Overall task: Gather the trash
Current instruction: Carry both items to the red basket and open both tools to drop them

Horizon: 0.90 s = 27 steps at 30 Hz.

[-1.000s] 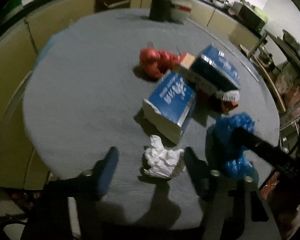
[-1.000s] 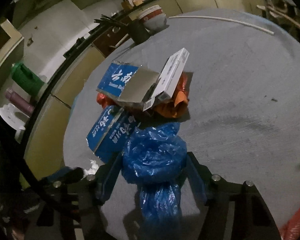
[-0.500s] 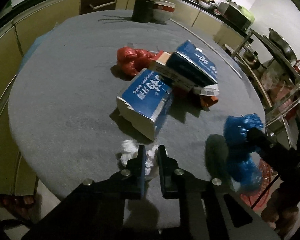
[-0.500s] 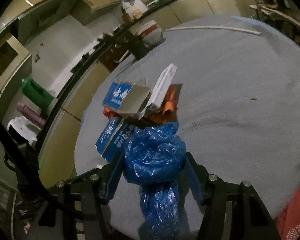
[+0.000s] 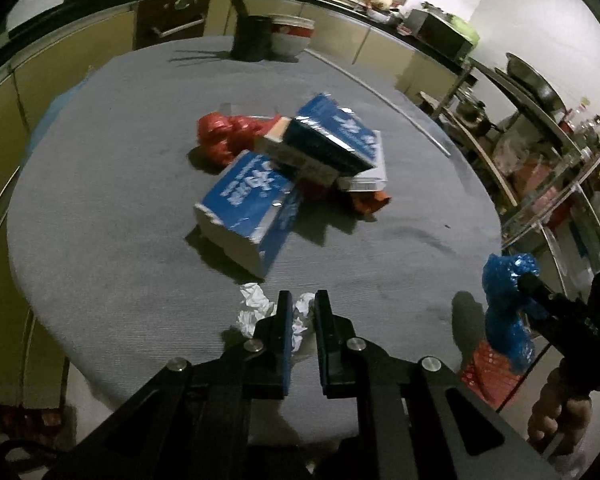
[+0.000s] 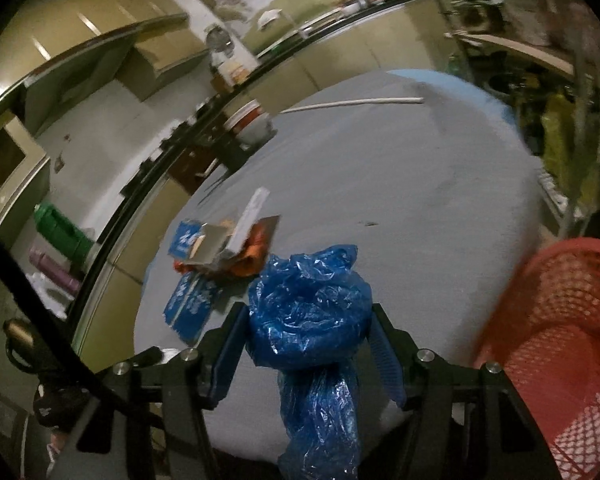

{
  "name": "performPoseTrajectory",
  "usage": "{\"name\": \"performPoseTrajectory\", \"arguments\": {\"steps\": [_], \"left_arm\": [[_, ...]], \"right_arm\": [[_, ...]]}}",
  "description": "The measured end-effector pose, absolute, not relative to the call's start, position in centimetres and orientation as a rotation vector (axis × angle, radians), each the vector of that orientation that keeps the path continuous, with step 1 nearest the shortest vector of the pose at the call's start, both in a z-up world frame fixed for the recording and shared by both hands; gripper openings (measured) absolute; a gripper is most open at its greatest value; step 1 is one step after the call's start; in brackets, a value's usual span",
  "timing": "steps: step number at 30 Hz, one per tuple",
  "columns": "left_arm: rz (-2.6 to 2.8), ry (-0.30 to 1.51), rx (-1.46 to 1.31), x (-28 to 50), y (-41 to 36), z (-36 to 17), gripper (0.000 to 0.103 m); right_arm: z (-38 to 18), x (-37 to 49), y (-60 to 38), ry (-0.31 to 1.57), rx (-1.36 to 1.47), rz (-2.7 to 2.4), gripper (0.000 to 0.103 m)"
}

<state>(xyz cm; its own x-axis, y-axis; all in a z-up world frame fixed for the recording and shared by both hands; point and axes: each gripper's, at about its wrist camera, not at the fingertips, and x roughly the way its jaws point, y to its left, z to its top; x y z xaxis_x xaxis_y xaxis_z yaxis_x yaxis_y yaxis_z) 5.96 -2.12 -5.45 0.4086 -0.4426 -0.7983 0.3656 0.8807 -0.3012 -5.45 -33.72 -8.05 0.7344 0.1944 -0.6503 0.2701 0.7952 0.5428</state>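
My left gripper (image 5: 300,304) is shut on a crumpled white paper ball (image 5: 256,308) at the near edge of the round grey table (image 5: 100,168). My right gripper (image 6: 308,320) is shut on a crumpled blue plastic bag (image 6: 312,312), held off the table's edge beside a red mesh basket (image 6: 560,340). The blue bag also shows in the left wrist view (image 5: 508,312). A pile of trash lies mid-table: two blue cartons (image 5: 252,200), a red plastic bag (image 5: 224,136) and orange wrapping (image 5: 368,202).
A black cup and a white-and-red bowl (image 5: 288,38) stand at the table's far edge. A thin white stick (image 6: 352,104) lies on the far side. Cabinets ring the table; metal shelving (image 5: 560,160) stands to the right.
My left gripper closed on the white paper ball. My right gripper carried the blue bag back off the table toward the red basket, which has come into view.
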Motion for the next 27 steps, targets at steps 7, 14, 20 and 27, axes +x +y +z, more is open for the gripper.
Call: {"name": "performPoseTrajectory", "arguments": {"steps": [7, 14, 20, 27], "left_arm": [[-0.650, 1.026, -0.007, 3.9, -7.3, -3.9, 0.011], [-0.920, 1.034, 0.123, 0.2, -17.9, -3.2, 0.011], [-1.114, 1.048, 0.197, -2.9, -26.4, -3.5, 0.011], [-1.197, 1.114, 0.301, -5.3, -32.3, -5.7, 0.043]], "right_arm": [[-7.6, -9.3, -38.0, 0.715, 0.692, -0.150, 0.063], [-8.2, -14.7, -43.4, 0.679, 0.759, -0.313, 0.063], [-8.6, -18.5, -46.5, 0.650, 0.794, -0.424, 0.063], [-9.5, -21.3, -48.7, 0.663, 0.848, -0.478, 0.068]]}}
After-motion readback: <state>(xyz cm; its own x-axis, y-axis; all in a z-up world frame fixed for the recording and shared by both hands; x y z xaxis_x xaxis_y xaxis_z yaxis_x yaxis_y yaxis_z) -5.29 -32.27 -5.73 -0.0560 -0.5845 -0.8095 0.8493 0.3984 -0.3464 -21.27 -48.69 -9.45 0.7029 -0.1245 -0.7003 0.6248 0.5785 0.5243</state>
